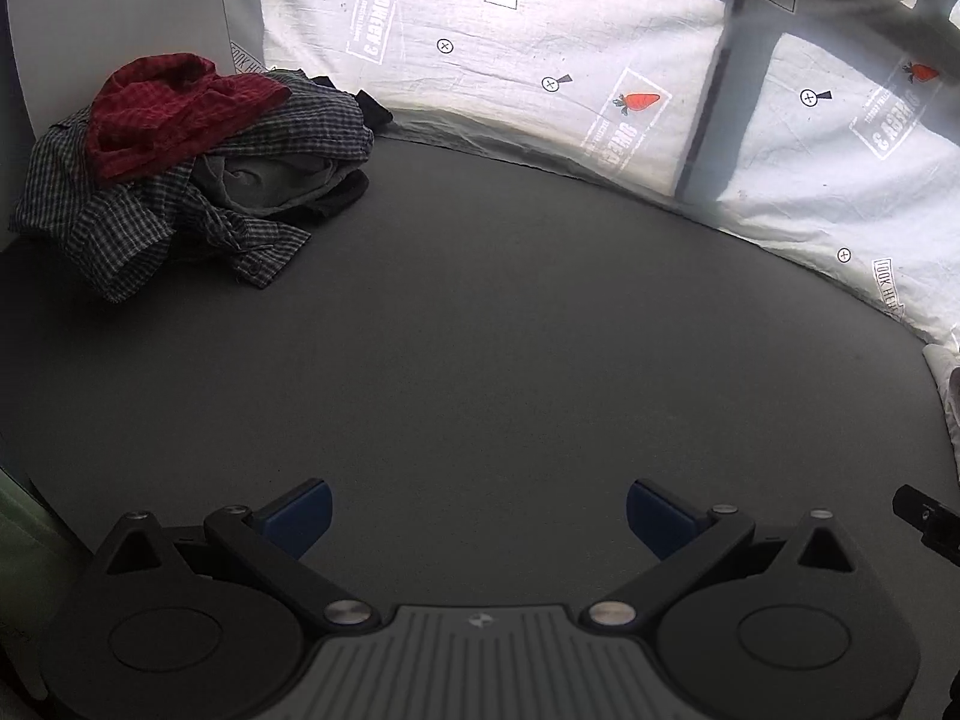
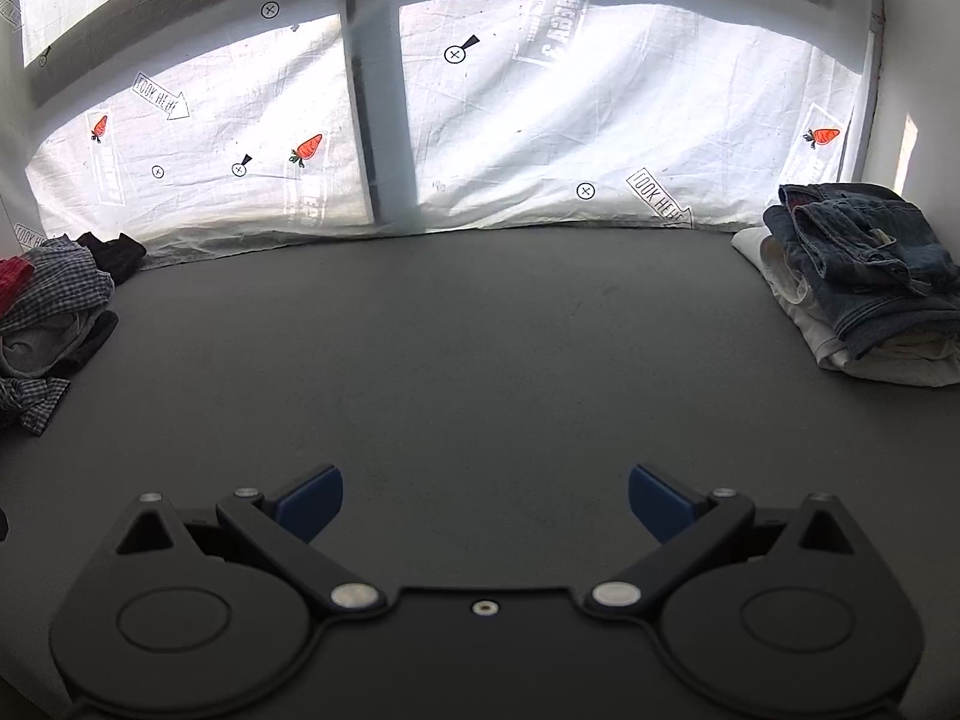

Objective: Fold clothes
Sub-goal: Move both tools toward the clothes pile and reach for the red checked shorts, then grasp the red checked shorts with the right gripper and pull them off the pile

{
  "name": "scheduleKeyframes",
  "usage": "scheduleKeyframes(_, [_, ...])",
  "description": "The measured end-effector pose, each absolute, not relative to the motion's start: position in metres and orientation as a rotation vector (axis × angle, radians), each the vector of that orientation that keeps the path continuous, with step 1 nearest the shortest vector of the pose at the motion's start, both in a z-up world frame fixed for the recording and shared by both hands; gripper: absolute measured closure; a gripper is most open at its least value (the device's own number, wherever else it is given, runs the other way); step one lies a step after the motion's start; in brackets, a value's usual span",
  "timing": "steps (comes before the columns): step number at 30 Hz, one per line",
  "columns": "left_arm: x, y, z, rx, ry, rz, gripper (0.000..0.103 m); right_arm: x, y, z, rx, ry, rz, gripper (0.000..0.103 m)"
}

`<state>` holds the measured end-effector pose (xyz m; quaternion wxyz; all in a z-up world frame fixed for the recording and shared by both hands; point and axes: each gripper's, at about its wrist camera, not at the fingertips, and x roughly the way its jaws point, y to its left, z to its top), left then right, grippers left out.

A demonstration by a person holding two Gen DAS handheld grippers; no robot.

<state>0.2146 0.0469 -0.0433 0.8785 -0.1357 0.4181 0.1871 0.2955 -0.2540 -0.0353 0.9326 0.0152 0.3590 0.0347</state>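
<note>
A heap of unfolded clothes (image 1: 198,180) lies at the far left of the grey table (image 1: 480,330): a red checked garment (image 1: 162,114) on top of a dark plaid shirt (image 1: 120,222) and grey and black pieces. The heap also shows at the left edge of the right wrist view (image 2: 54,312). A folded stack, blue jeans (image 2: 864,264) over white cloth (image 2: 888,354), sits at the far right. My left gripper (image 1: 478,516) is open and empty above the near table. My right gripper (image 2: 486,504) is open and empty too.
A white printed sheet (image 2: 540,132) with carrots and arrows hangs behind the table's far edge, lit from a window behind. A white wall (image 1: 120,12) stands at the left. A bit of the other gripper (image 1: 927,519) shows at the right edge of the left wrist view.
</note>
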Motion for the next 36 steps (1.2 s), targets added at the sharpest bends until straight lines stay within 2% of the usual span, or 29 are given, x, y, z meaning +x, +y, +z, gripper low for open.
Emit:
scheduleKeyframes(6, [0.223,0.124,-0.055,-0.404,0.902,0.524,0.000,0.345,-0.195,-0.055,0.013,0.793,0.165,0.002])
scheduleKeyframes(11, [0.249,0.206,-0.069,-0.520,0.915,0.591,0.000,0.389,-0.123,-0.063,0.048,0.804,0.280,0.017])
scheduleKeyframes(13, [0.266,0.245,-0.075,-0.578,0.934,0.630,0.000,0.410,-0.083,-0.065,0.070,0.803,0.323,0.027])
scheduleKeyframes(15, [0.279,0.290,-0.081,-0.668,0.934,0.674,0.000,0.432,-0.042,-0.066,0.111,0.806,0.381,0.043])
scheduleKeyframes(16, [0.285,0.311,-0.083,-0.707,0.928,0.687,0.000,0.443,-0.020,-0.067,0.136,0.811,0.417,0.046])
scheduleKeyframes(21, [0.320,0.409,-0.096,-0.834,0.912,0.727,0.000,0.488,0.090,-0.070,0.261,0.830,0.604,0.084])
scheduleKeyframes(23, [0.336,0.442,-0.103,-0.857,0.947,0.753,0.000,0.505,0.138,-0.065,0.327,0.845,0.708,0.090])
scheduleKeyframes(28, [0.358,0.500,-0.116,-0.975,0.946,0.768,0.000,0.538,0.243,-0.064,0.471,0.895,0.957,0.088])
scheduleKeyframes(33, [0.374,0.532,-0.141,-1.064,1.011,0.790,0.000,0.559,0.318,-0.079,0.524,0.956,1.049,0.072])
scheduleKeyframes(36, [0.381,0.544,-0.148,-1.081,1.033,0.784,0.000,0.566,0.340,-0.090,0.516,0.962,1.048,0.067])
